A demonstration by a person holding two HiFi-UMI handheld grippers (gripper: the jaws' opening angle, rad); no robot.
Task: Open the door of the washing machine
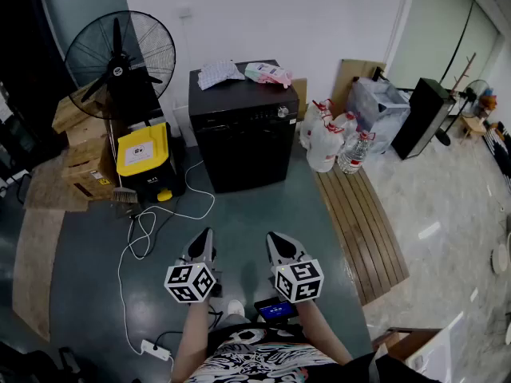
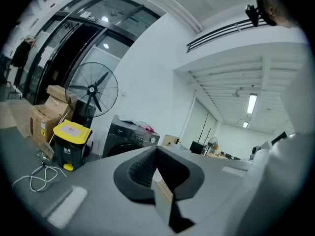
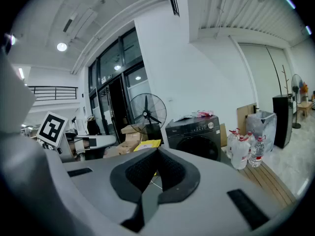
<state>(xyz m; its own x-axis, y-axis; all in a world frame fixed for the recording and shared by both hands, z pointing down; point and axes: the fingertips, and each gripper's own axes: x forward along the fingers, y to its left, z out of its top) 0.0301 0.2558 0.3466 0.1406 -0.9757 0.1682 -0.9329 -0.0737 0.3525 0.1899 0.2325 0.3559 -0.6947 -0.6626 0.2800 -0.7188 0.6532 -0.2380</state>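
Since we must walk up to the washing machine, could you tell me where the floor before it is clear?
The floor before the washing machine is bare. Crowded: white cable and yellow-lidded bin at left, water bottles and wooden platform at right.

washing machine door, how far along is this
Nothing is done yet: the washing machine door is shut. Nothing is in hand: the left gripper and right gripper are shut, empty and well short of it. Left: approach, grip the door, pull it open.
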